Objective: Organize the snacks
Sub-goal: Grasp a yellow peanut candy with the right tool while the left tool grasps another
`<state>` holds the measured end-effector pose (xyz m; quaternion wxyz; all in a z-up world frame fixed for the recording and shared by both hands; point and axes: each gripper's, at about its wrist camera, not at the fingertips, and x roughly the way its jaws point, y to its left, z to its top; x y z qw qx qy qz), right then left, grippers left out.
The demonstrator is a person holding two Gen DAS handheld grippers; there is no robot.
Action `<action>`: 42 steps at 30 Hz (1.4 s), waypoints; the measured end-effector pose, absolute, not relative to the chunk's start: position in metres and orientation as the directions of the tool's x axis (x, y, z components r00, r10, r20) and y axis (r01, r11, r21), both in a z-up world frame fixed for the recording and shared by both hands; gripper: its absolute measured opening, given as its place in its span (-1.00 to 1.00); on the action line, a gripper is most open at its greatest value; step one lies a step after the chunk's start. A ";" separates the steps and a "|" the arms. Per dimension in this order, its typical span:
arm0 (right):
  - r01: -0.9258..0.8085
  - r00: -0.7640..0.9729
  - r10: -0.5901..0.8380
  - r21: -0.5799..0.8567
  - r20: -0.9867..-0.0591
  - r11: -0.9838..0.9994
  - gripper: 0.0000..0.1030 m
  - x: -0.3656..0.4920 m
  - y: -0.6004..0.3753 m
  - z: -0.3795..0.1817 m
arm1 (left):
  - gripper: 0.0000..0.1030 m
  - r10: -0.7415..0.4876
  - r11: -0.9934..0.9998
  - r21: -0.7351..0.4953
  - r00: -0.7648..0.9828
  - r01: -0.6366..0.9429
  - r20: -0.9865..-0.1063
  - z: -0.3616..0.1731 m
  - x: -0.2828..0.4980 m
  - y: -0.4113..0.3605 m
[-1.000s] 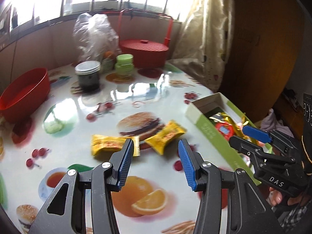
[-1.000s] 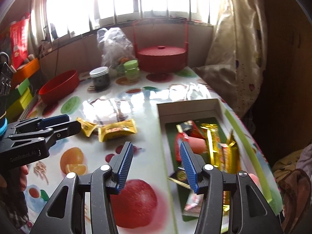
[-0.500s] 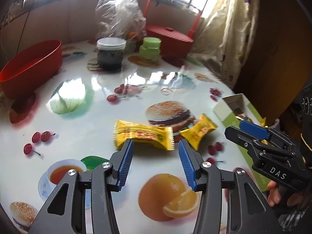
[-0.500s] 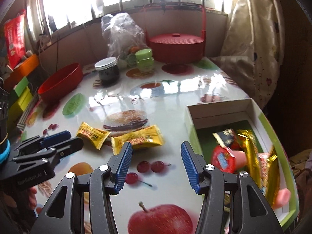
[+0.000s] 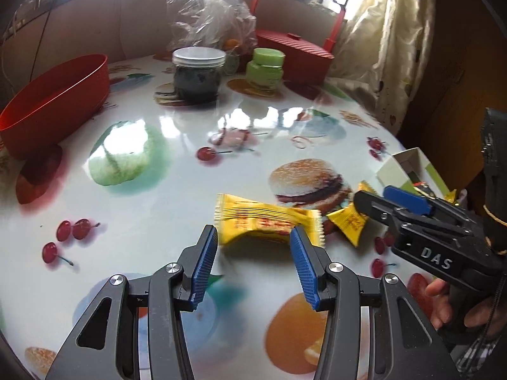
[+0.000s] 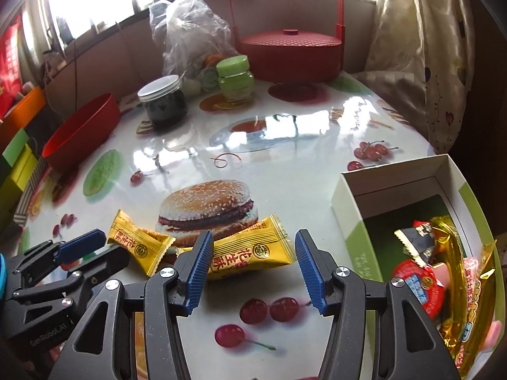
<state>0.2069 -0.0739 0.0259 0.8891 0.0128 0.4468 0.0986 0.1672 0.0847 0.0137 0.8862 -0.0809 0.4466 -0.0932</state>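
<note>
**Both grippers close in on the last two yellow snacks**

The biggest change is in framing: over the last second both cameras have swung away from the green-and-white box [image 6: 355,218] and dropped toward the worktop [image 5: 177,190], so the two loose yellow packets now fill the foreground instead of sitting in mid-scene. In the left wrist view, the left hand-held gripper [image 5: 253,262] has come up to the long yellow packet [image 5: 266,221], which lies flat on the worktop just beyond its blue pads; the jaws stand wide and released, with nothing between them. The right hand-held gripper [image 6: 250,266] has likewise left the box and now straddles the other yellow packet [image 6: 250,247], also spread and empty (the pads look clear of the wrapper on both sides). I judge this as the approach to a two-handed pick: the box already holds several snacks, and these two packets look like the only ones left out.

Hard to read:
- The box is cut off at the right edge of both views, so its full contents and free room cannot be judged.
- The smaller packet [image 5: 348,221] is partly covered by the right gripper in the left view.
- Motion blur softens the near worktop and the long packet's right end.
- Whether either gripper's tips touch the worktop cannot be told.
</note>
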 end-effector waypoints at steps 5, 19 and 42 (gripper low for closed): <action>-0.174 0.579 0.195 0.113 -0.791 0.978 0.09 0.205 -0.071 0.025 | -0.05 -0.224 0.972 -0.219 0.573 0.079 -0.788 0.010 0.172 0.089; -0.149 0.552 0.239 0.187 -0.799 0.971 0.15 0.205 -0.084 0.021 | -0.05 -0.283 0.959 -0.232 0.567 0.161 -0.773 0.017 0.172 0.079; -0.453 0.548 0.279 0.001 -0.788 0.892 0.17 0.205 -0.047 0.029 | -0.05 -0.265 0.949 -0.102 0.577 0.299 -0.772 0.024 0.186 0.072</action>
